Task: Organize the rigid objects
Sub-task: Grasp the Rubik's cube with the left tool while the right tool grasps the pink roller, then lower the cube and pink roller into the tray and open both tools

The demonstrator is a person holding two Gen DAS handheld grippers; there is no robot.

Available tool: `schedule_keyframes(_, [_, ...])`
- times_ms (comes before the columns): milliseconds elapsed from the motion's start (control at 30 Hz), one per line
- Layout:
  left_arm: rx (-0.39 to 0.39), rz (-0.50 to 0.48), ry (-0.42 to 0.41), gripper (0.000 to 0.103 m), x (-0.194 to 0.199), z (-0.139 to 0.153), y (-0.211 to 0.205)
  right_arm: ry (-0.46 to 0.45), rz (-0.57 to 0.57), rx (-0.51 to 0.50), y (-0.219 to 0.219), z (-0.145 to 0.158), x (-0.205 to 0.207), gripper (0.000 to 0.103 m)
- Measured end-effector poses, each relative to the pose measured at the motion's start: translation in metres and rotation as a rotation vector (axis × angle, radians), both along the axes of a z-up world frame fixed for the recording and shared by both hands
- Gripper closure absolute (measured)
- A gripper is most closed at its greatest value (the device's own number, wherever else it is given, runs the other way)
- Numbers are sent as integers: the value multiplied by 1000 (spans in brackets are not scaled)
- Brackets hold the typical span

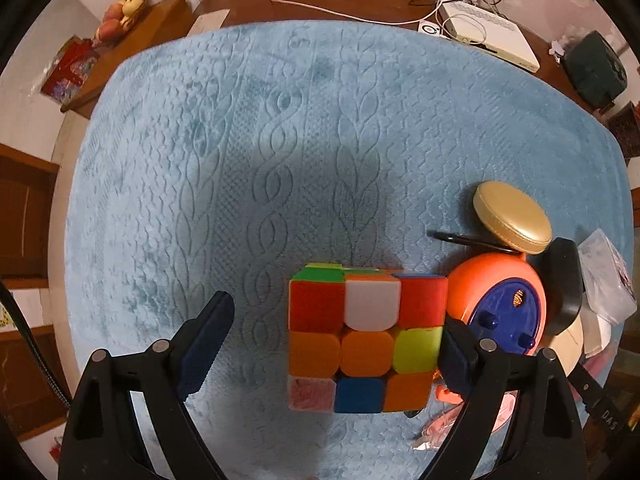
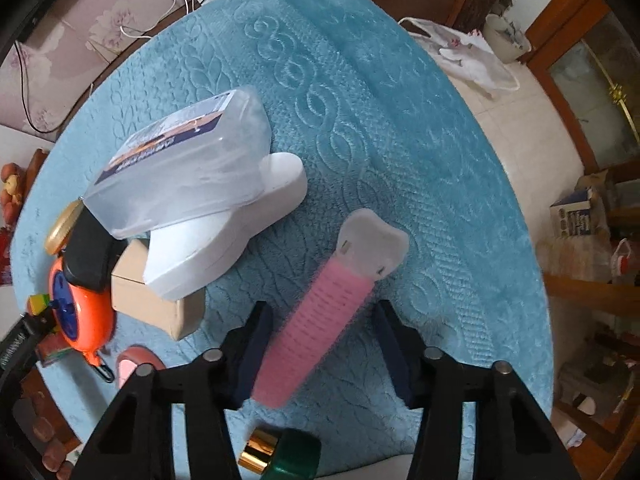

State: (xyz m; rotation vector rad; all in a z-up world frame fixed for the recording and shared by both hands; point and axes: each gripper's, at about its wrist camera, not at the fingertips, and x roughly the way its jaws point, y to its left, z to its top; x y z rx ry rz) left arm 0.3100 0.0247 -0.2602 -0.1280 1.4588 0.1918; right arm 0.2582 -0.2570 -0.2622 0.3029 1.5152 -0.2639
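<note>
Right gripper (image 2: 320, 344) astride forward-pointing pink roller (image 2: 316, 320)

A scrambled Rubik's cube (image 1: 362, 340) sits square on the blue cloth, its near face showing red, white, orange, yellow, blue and pink tiles. Just to its right — touching or nearly so — lies an orange tape reel (image 1: 498, 306) with a blue hub, a gold round lid (image 1: 512, 216) behind it. A pink hair roller (image 2: 316, 320) with a white clip end lies tilted on the cloth — beside stacked white and clear boxes (image 2: 188, 164).
</note>
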Motion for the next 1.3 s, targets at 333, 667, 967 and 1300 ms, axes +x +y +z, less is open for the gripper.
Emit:
schedule_keyframes(333, [-77, 9, 17, 43, -7, -1, 2, -51, -8, 76, -6, 10, -17, 79])
schedule_keyframes(667, [-24, -19, -97, 43, -43, 49, 13, -244, 20, 165, -2, 83, -55, 79])
schedule_keyframes(967, [-60, -143, -264, 43, -114, 139, -1, -414, 157, 195, 7, 159, -118, 79])
schedule_keyframes(1300, [-101, -270, -370, 43, -212, 189, -45, -506, 392, 95, 40, 197, -208, 79])
